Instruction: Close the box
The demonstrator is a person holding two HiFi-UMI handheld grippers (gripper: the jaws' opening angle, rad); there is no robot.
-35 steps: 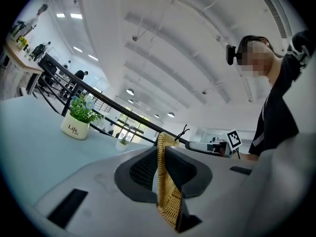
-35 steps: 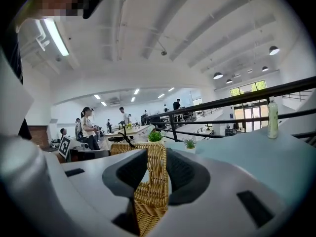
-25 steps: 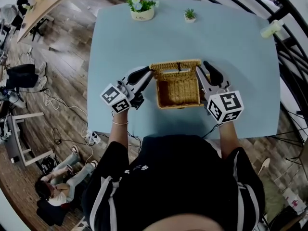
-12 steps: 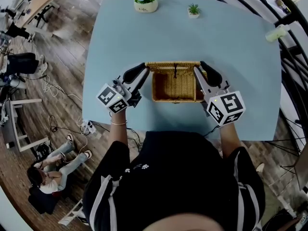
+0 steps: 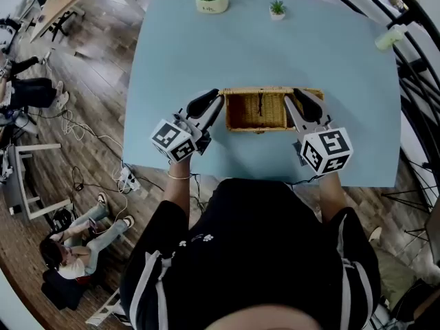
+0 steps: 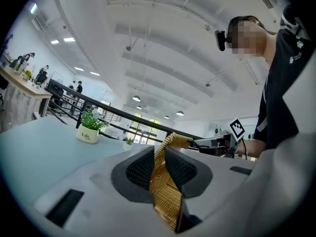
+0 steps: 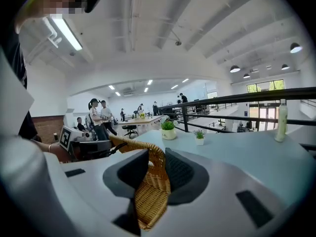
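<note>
We find the wicker box (image 5: 265, 119) on the pale blue table (image 5: 323, 40), toward the person's edge, between the two grippers. Its lid (image 6: 165, 196) is of the same golden-brown weave, with a thick braided rim. The left gripper (image 5: 212, 106) pinches the lid's left edge between its dark pads. The right gripper (image 5: 298, 103) pinches the right edge likewise. In the head view the lid appears tilted over the box; how far it stands off the rim we cannot confirm.
</note>
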